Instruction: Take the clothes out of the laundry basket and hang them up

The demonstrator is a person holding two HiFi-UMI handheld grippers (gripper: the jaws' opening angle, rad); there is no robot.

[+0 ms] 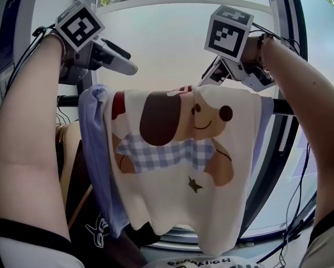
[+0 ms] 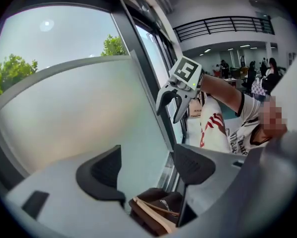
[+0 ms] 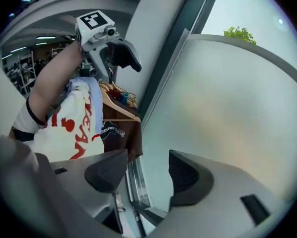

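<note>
A cream shirt with a cartoon dog [image 1: 178, 166] hangs draped over a dark rail [image 1: 66, 100] in front of a frosted window. A light blue garment [image 1: 94, 144] hangs under it and shows at its left edge. My left gripper [image 1: 125, 60] is above the shirt's upper left corner, open and empty; its own view shows only window between the jaws [image 2: 147, 170]. My right gripper [image 1: 210, 76] is just above the shirt's upper right, open, with nothing between its pads [image 3: 146, 172]. Each gripper appears in the other's view: the right gripper [image 2: 171, 105] and the left gripper [image 3: 121, 58].
A dark brown garment on a wooden hanger [image 3: 116, 128] hangs on the same rail to the left, seen low in the head view [image 1: 94, 222]. The frosted window pane [image 1: 167, 43] and its dark frame [image 1: 278, 166] stand close behind. Cables [image 1: 301, 205] hang at the right.
</note>
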